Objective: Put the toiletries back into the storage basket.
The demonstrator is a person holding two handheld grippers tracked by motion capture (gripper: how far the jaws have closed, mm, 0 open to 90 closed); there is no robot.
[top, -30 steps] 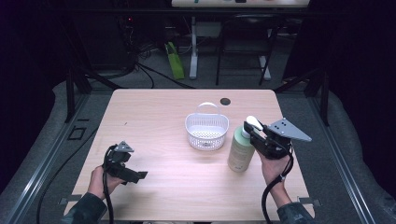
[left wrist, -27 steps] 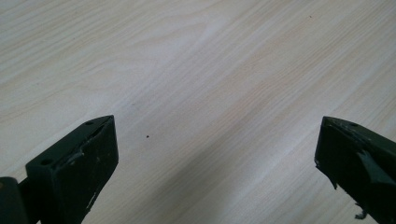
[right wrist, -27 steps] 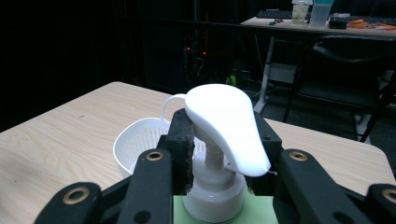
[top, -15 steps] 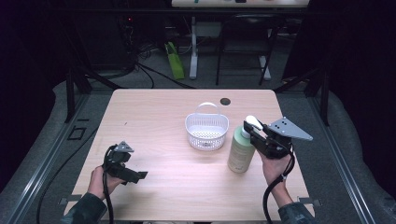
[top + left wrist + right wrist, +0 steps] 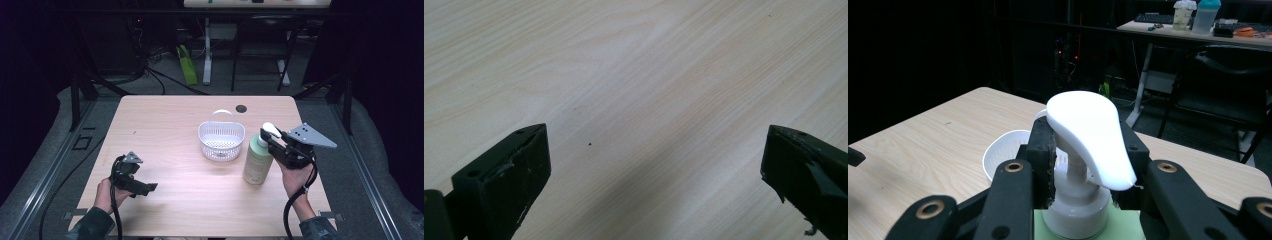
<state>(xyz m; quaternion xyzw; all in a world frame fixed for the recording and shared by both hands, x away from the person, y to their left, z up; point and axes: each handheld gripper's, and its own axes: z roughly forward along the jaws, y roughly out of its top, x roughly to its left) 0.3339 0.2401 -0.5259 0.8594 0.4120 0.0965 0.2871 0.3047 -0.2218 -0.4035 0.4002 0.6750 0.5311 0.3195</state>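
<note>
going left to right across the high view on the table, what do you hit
left gripper → white basket → green pump bottle → right gripper, its jaws closed on the bottle's neck

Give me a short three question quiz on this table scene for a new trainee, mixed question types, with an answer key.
1. True or false: the right gripper is closed around the neck of the pump bottle.
2. The white basket stands: A) beside the bottle, B) on the floor, C) in the left gripper.
3. What lies between the left gripper's jaws?

Key: 1 true. 2 A. 3 Nothing; they are open over the bare table.
</note>
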